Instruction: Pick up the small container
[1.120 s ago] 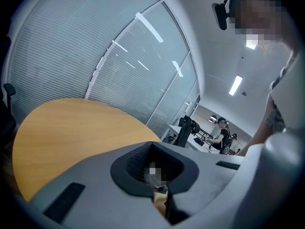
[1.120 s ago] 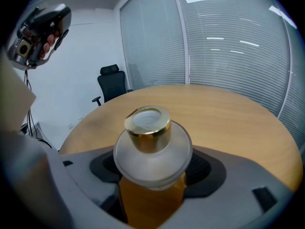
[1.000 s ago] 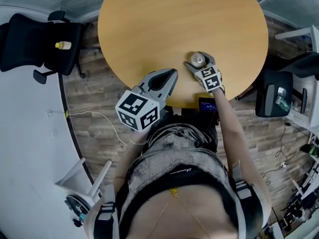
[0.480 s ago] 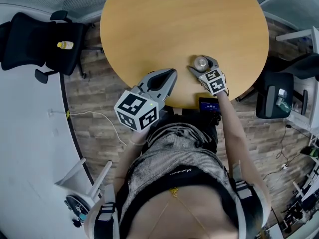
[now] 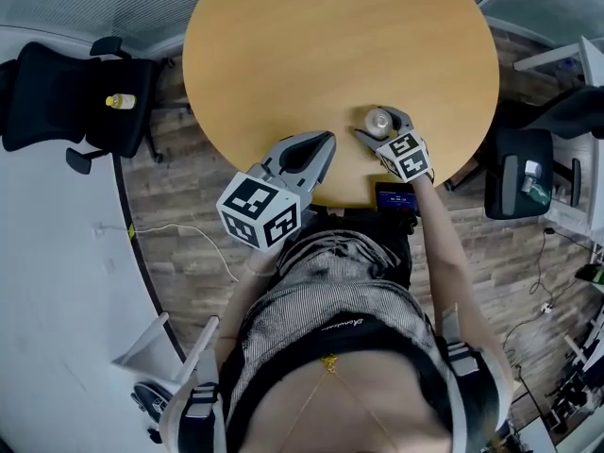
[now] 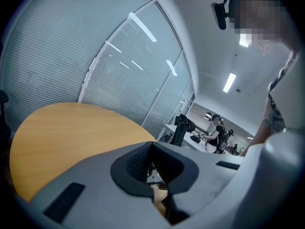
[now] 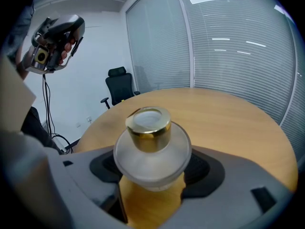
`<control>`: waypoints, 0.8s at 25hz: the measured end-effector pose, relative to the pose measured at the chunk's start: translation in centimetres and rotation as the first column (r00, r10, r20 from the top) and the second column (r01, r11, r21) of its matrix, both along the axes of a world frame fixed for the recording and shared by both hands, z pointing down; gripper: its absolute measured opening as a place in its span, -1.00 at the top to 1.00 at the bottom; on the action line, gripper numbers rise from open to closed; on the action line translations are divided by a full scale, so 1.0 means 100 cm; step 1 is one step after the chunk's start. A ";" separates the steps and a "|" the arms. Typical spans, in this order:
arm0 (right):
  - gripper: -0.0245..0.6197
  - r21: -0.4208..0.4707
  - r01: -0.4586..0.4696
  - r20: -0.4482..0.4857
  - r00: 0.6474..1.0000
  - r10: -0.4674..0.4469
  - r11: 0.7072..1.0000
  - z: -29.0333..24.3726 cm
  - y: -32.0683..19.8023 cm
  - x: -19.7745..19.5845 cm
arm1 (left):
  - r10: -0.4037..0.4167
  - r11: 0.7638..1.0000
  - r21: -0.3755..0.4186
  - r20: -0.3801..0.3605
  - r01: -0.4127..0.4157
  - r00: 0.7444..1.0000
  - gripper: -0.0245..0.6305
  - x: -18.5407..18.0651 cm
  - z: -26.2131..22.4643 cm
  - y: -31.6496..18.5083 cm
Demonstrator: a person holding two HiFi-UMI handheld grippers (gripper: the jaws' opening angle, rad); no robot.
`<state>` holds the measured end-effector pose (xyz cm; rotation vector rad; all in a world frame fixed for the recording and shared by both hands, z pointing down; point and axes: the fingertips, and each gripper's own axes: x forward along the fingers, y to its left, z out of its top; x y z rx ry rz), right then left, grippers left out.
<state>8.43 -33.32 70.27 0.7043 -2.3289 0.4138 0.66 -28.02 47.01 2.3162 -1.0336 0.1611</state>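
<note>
**Operator:** Where is the small container (image 5: 378,119)?

**Spotter:** At the near edge of the round wooden tabletop (image 5: 321,45), toward its right side. Your right gripper (image 7: 152,173) has its fingers (image 7: 206,168) clenched on it. The dark pads press the frosted, rounded body from both sides, and the gold cap (image 7: 148,128) stands upright above them. I can't tell whether its base rests on the tabletop or is just clear of it.

**Operator:** And my left?

**Spotter:** Your left gripper (image 5: 324,142) hovers over the tabletop's near edge, left of the container and apart from it. Its fingers (image 6: 133,163) are drawn together on nothing.

**Operator:** Any writing you can read?

**Spotter:** The left marker cube (image 5: 260,210) and the right marker cube (image 5: 406,156) carry only black-and-white square patterns. The script on your shirt (image 5: 342,323) is too small to read. So is the lit screen of the dark device (image 5: 394,196) just below the tabletop's near edge. Off the tabletop's left side, a small yellow bottle (image 5: 120,102) lies on a black office chair (image 5: 57,83). Its label is too small to make out as well.
</note>
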 end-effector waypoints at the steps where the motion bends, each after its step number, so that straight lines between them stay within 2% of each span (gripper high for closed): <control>1: -0.12 0.003 0.000 0.007 1.000 0.000 1.000 -0.002 0.000 0.000 | 0.005 1.000 0.003 0.001 -0.005 1.000 0.91 0.001 -0.001 0.000; 13: -0.12 0.062 0.008 0.052 0.999 -0.011 0.998 -0.038 -0.014 0.001 | 0.062 0.998 0.007 -0.013 -0.062 0.998 0.91 0.016 -0.005 -0.001; 20: -0.12 0.084 -0.005 0.112 0.994 -0.004 0.996 -0.068 -0.022 0.006 | 0.086 0.996 0.012 -0.022 -0.086 0.996 0.91 0.031 -0.007 -0.007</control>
